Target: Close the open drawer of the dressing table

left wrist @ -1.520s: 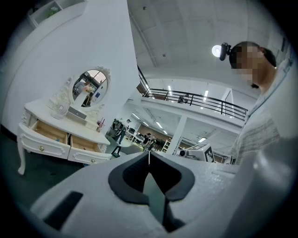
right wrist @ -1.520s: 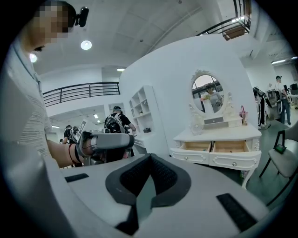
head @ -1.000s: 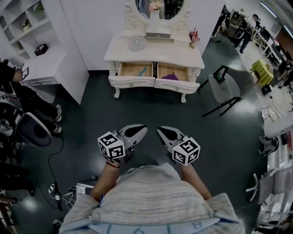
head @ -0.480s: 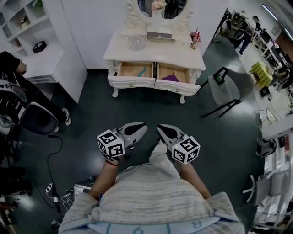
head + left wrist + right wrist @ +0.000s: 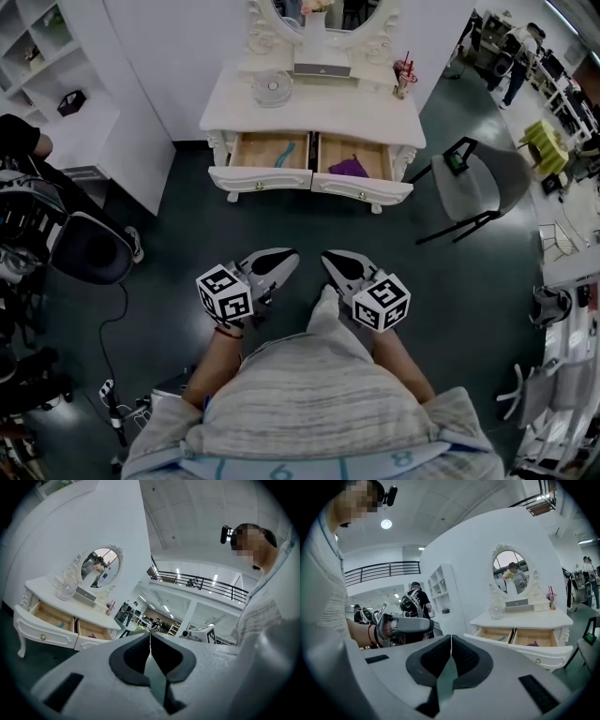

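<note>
Dressing table (image 5: 323, 108) sits against the white wall (image 5: 169, 56) at the top of the head view, and its 2 drawers are both pulled out: the left drawer (image 5: 261, 176) shows a teal item (image 5: 289, 154) on its wooden bottom, the right drawer (image 5: 362, 188) a purple cloth (image 5: 349, 168). Left gripper (image 5: 289, 255) and right gripper (image 5: 328, 257) hang side by side close to the person (image 5: 309, 403), over the dark floor (image 5: 300, 220), well apart from the table, tips aimed toward it. Both pairs of jaws are pressed together with nothing between them.
</note>
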The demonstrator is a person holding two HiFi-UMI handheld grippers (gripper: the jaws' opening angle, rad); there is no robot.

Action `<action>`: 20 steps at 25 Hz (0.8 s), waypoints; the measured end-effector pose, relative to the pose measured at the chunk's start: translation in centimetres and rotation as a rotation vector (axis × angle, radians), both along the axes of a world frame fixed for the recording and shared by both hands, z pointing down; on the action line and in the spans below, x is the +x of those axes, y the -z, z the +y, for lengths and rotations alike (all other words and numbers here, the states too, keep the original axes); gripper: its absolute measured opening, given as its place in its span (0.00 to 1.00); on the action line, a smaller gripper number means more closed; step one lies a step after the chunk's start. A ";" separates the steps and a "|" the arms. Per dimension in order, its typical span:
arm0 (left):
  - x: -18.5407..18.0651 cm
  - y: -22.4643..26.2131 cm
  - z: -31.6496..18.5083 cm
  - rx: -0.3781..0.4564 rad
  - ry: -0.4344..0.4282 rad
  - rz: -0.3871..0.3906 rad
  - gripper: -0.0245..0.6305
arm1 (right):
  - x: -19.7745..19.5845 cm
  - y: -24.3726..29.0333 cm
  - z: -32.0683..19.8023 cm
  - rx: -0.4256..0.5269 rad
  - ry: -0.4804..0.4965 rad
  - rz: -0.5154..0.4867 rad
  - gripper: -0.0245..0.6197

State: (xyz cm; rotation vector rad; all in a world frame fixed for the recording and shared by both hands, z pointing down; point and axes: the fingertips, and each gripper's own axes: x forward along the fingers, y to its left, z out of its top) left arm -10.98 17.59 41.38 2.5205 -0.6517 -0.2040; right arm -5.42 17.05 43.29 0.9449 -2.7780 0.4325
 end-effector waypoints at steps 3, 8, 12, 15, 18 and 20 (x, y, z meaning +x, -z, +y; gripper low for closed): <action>1.8 0.0 -2.8 -0.009 -0.029 -0.011 0.06 | 1.3 -0.3 -3.0 -0.017 0.005 -0.003 0.05; 4.9 0.5 -7.6 -0.016 -0.039 -0.021 0.06 | 3.7 0.3 -7.8 -0.025 0.022 -0.008 0.05; 7.2 1.2 -11.4 -0.008 -0.044 -0.032 0.06 | 5.7 0.9 -11.5 -0.014 0.034 -0.008 0.05; 8.7 1.8 -14.1 0.005 -0.042 -0.032 0.06 | 6.9 1.4 -14.1 0.003 0.046 -0.005 0.05; 10.0 1.9 -16.6 0.016 -0.036 -0.030 0.06 | 8.2 1.6 -16.7 0.015 0.055 0.000 0.05; 10.8 1.9 -18.2 0.017 -0.028 -0.027 0.06 | 9.1 1.8 -18.3 0.019 0.057 -0.001 0.05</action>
